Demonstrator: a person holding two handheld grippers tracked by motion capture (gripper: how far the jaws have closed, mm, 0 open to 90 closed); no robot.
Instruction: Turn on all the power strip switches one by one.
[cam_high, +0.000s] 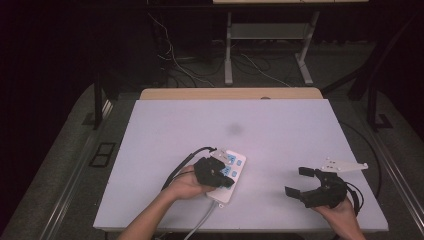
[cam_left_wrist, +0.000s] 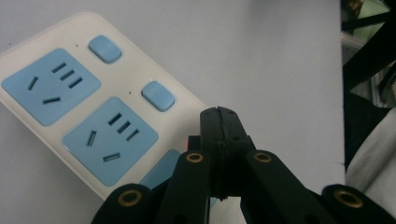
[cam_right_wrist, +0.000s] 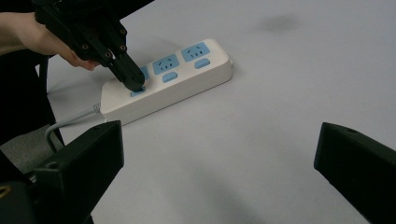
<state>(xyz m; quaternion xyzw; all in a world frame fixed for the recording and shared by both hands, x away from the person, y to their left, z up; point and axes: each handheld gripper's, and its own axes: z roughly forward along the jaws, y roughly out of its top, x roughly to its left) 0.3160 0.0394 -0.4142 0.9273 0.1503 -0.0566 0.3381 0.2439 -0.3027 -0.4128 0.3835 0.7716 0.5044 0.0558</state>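
A white power strip (cam_high: 236, 165) with blue sockets and blue switch buttons lies on the table near the front, left of centre. My left gripper (cam_high: 229, 183) is shut, and its joined tips rest on the strip at the switch nearest the cable end. In the left gripper view the shut tips (cam_left_wrist: 218, 112) cover that spot on the strip (cam_left_wrist: 135, 74), with a small red glow beside them. My right gripper (cam_high: 296, 181) stands open at the front right with nothing between its jaws. The right gripper view has the strip (cam_right_wrist: 187, 77) and the left gripper (cam_right_wrist: 133, 81) beyond its own open jaws (cam_right_wrist: 219, 154).
The strip's grey cable (cam_right_wrist: 70, 122) runs off the front edge of the white table (cam_high: 280, 125). A faint dark smudge (cam_high: 234, 129) marks the middle of the table. Behind the table are floor cables and a desk frame (cam_high: 229, 50).
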